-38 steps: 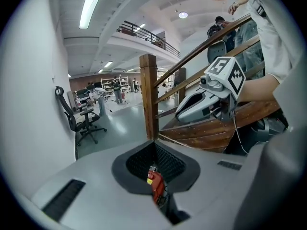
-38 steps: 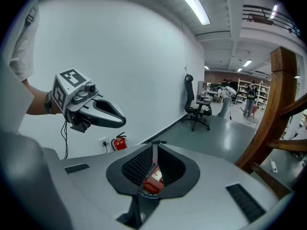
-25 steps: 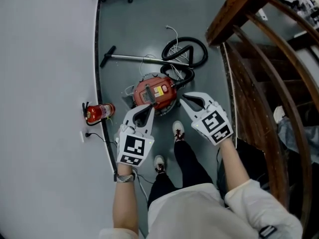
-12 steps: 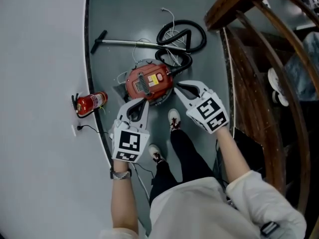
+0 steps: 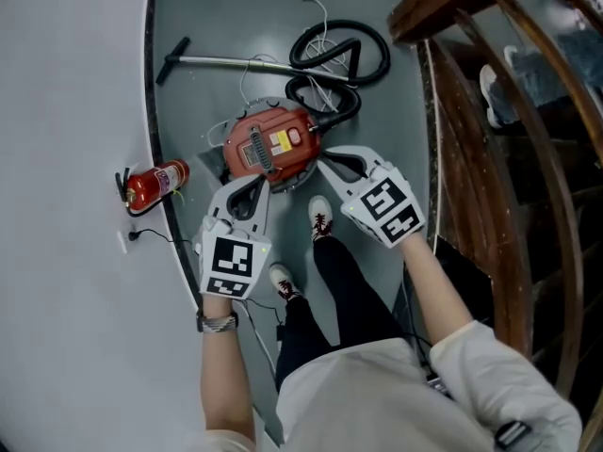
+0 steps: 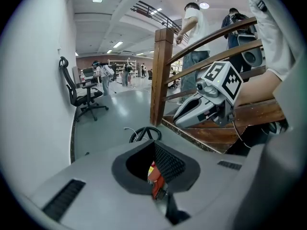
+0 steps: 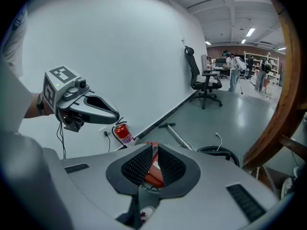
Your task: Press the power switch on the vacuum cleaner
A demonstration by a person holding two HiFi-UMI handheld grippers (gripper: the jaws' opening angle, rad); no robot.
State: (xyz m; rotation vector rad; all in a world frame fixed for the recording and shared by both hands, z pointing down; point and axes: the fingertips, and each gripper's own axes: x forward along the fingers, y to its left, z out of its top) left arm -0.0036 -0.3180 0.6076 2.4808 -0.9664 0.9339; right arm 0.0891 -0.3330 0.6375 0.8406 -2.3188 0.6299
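The red canister vacuum cleaner [image 5: 268, 144] lies on the grey floor, with its black hose [image 5: 337, 59] coiled behind it and its metal wand [image 5: 226, 61] lying to the left. My left gripper [image 5: 267, 179] hangs just above the canister's near edge, its jaws together and empty. To the right, my right gripper [image 5: 321, 161] is shut and empty beside the canister's near right edge. In the left gripper view a sliver of the red vacuum cleaner [image 6: 153, 174] shows between the fingers. The right gripper view shows the vacuum cleaner [image 7: 154, 169] the same way.
A red fire extinguisher [image 5: 151, 185] lies at the foot of the white curved wall [image 5: 66, 158], by a plugged-in cable. A wooden stair railing [image 5: 471, 111] runs along the right. My feet [image 5: 321, 217] stand just behind the vacuum. Farther off are an office chair [image 6: 84, 94] and people.
Both grippers have come down closer to the vacuum cleaner, still side by side. Their jaws look the same as before.
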